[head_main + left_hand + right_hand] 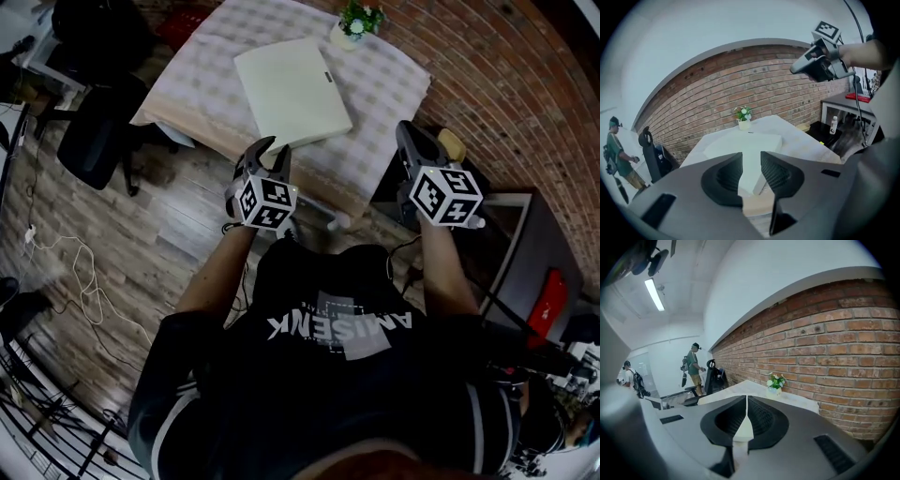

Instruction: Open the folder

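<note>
The folder [292,92] lies closed and flat on the checked table [398,70], pale cream, turned at a slant to the table's edges. It sits just ahead of the left gripper [274,150], whose tips hang over the near edge of the table, close to the folder's near corner but not touching it. In the left gripper view the two jaws stand a little apart with nothing between them; the folder's corner shows through the gap, beyond the pads. The right gripper [408,129] is held off the folder's right, near the table's right corner, so the folder lies ahead of it and to its left. Its jaws are pressed together and hold nothing.

Beyond the folder, at the far edge of the table from both grippers, a small potted plant [357,22] stands against the brick wall [506,84]. Off to the left gripper's left a black office chair [98,141] stands on the wooden floor [169,216]. Farther back in the room, in the right gripper view, two people [693,364] are standing.
</note>
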A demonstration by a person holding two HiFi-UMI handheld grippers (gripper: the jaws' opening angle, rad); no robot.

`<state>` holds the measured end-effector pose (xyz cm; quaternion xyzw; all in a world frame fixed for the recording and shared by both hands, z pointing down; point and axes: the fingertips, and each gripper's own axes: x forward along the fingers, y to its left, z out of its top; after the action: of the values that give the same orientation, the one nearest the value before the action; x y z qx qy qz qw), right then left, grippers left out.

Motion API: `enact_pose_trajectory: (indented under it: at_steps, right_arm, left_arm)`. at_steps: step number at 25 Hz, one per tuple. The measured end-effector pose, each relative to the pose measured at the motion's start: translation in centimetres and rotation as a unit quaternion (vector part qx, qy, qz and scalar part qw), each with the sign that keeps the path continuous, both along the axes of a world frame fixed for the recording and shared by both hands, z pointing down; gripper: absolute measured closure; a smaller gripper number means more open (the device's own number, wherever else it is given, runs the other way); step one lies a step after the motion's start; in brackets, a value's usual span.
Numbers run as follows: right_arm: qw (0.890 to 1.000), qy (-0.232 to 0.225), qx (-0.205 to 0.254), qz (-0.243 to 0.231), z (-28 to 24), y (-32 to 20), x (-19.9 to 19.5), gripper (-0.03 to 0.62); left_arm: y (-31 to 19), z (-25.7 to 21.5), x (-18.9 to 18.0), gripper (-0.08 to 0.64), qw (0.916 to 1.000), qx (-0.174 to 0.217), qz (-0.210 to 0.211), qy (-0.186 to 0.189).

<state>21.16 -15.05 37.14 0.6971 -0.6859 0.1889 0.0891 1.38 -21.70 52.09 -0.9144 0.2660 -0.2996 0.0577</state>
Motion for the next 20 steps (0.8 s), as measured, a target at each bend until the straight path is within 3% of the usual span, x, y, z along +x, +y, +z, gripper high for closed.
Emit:
enact_pose_trajectory:
  at_steps: [5, 12, 17, 18, 20]
  right_arm:
    - [1.0, 0.003, -0.017, -0.024, 1.5, -4.2, 0.8, 0.549]
    - [0.995, -0.036, -0.039, -0.089, 6.0, -10.6, 2.6, 0.549]
    - [0.988, -0.063, -0.071, -0.123, 10.6, -15.3, 4.7, 0.543]
    - [0.986, -0.071, -0.08, -0.13, 11.8, -16.1, 4.8, 0.53]
    - [0.982, -0.082, -0.101, -0.141, 14.0, -17.5, 5.1, 0.445]
  left_arm:
    - [-1.1, 2.5, 1.1, 0.428, 0.999, 0.01, 0.011, -0.043]
    - [-2.2, 6.4, 2.6, 0.402, 0.9926, 0.025, 0.006, -0.119]
    - [-2.6, 7.9, 4.1, 0.396, 0.9901, 0.023, -0.009, -0.138]
    - [-2.7, 8.1, 4.1, 0.396, 0.9891, 0.025, -0.01, -0.145]
    - [-2.9, 8.4, 4.2, 0.393, 0.9876, 0.026, -0.015, -0.154]
